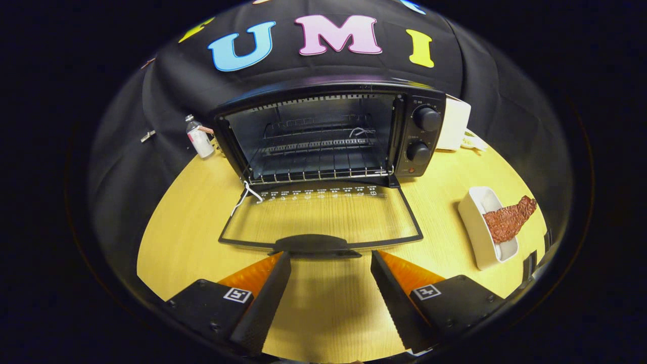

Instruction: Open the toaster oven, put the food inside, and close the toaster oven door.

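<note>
From my seat I see the toaster oven [328,134] standing at the far side of the yellow wooden table [192,222], against the black cloth wall, with its glass door [321,217] dropped fully open and lying flat toward me, the dark handle [311,243] at its near edge. My gripper [331,259] is spread wide, with nothing between the fingers; the fingertips sit just short of the door handle, one to each side of it, and I cannot say for sure whether they touch it. Inside the oven the wire rack [318,174] runs across the bottom of the cavity and the chamber looks bare apart from it. Two round knobs [426,119] sit one above the other on the oven's right panel. A white string [246,194] hangs from the left hinge corner of the door onto the table. The food [509,220], a reddish-brown slab, lies in a white oblong dish [475,227] well off to the right of the open door, one end sticking out over the dish rim. A small bottle [198,136] stands just left of the oven by the wall, and a white box [455,124] stands close beside its right side
</note>
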